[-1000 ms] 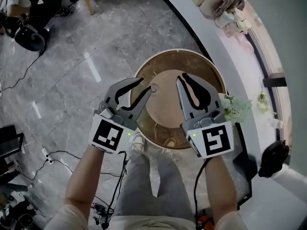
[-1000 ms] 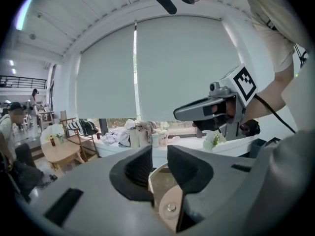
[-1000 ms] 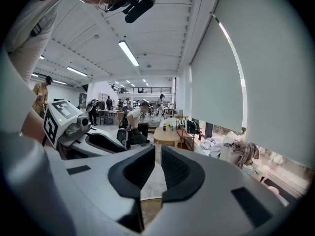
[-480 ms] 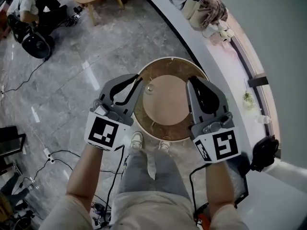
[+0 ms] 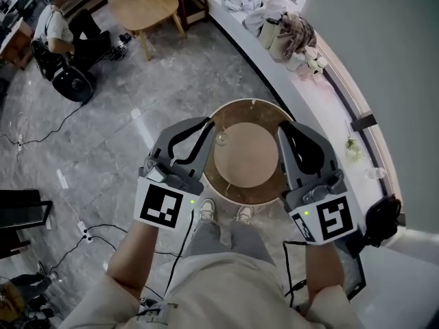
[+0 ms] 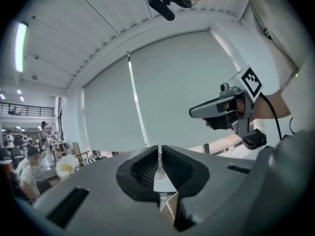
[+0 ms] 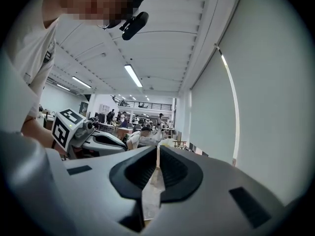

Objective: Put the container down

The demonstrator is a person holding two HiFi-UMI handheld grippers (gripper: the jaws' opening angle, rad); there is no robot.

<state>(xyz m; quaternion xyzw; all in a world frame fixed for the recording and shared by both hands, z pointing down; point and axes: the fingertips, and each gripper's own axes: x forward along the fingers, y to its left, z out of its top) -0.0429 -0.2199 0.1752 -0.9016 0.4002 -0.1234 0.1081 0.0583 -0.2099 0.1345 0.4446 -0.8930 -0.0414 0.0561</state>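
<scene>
Now both grippers are clamped on the container's rim, and it looks to be carried clear of the floor (image 5: 116,136).
The left gripper (image 5: 210,131), whose jaws stood apart around the rim a second ago, has just been closing and now pinches a thin strip of wall. The round tan container (image 5: 245,157) hangs between the hands above the person's shoes (image 5: 206,211), so setting it down is probably still to come. The right gripper (image 5: 282,133) has closed likewise on the opposite rim. The container's outer wall and underside are hidden, and a small pale thing inside by the left jaws is too small to name.
</scene>
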